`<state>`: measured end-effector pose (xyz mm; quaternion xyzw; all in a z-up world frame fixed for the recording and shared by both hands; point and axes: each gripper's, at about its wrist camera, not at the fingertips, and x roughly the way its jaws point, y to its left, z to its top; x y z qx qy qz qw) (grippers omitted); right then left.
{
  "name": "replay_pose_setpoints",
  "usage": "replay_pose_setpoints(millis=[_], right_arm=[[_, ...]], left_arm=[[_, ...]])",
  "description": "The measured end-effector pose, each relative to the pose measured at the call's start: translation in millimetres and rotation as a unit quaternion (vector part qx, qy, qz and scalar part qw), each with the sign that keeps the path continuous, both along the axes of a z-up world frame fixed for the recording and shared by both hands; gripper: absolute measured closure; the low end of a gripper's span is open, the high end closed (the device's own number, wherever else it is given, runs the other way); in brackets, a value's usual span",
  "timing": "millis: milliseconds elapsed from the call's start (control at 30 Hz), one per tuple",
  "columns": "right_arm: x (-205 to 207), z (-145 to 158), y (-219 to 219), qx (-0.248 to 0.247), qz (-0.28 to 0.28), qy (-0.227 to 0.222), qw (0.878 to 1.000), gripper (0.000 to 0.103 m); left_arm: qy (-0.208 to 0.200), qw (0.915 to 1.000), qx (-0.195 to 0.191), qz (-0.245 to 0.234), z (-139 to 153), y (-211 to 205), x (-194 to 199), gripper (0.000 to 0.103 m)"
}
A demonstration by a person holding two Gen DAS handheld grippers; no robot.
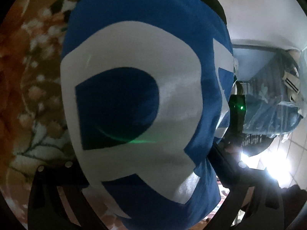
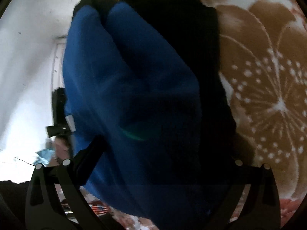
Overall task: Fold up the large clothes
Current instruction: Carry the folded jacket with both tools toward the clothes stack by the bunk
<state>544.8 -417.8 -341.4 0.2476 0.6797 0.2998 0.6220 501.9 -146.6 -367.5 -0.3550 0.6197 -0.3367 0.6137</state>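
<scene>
From the left wrist camera, a blue shirt (image 1: pixel 145 99) with big white lettering hangs right in front of the lens and fills the middle of the picture from twelve o'clock down to six. The left gripper (image 1: pixel 151 195) has its black arms showing at seven and at five o'clock, with the cloth running down between them; the fingertips are buried under the fabric, so I cannot tell whether they pinch it or stand apart. Off at nine o'clock lies a flowered bedspread (image 1: pixel 32 88) in orange, brown and white. At three o'clock a black device with a small green light (image 1: pixel 238 111) pokes out from behind the shirt's edge, and past it sits a bundle in clear plastic (image 1: pixel 276 103). A white wall (image 1: pixel 255 13) fills the one to two o'clock part.

From the right wrist camera, the same shirt (image 2: pixel 122 88) shows its plain blue side, draped down the middle, with a black garment (image 2: pixel 188 44) just beside it toward one o'clock. The right gripper (image 2: pixel 153 197) has its arms at seven and five o'clock; the cloth hides its tips too, so its grip cannot be told. The bedspread (image 2: pixel 264 80) fills three o'clock; the wall (image 2: pixel 28 57) stands at nine.
</scene>
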Motion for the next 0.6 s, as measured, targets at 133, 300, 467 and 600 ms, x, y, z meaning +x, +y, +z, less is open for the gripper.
replay_pose_setpoints(millis=[133,300,467,600], right_arm=[[-0.1,-3.4,0.1,0.018,-0.007,-0.007,1.0,0.017],[-1.6,2.3,-1.5,0.032,-0.012,-0.018,0.999,0.049],[-9.4,22.3,0.8,0.021,-0.012,-0.049,0.999,0.06],[-18.0,42.6,3.0,0.022,-0.013,-0.068,0.997,0.061]], left_arm=[[0.011,0.9999,-0.012,0.004,-3.9,-1.0,4.0,0.012],[-0.019,0.9998,0.002,-0.009,10.4,-3.7,3.9,0.043],[-0.047,0.9985,0.021,-0.017,33.8,-13.0,3.9,0.052],[-0.08,0.9956,0.038,-0.03,66.9,-29.6,2.5,0.053]])
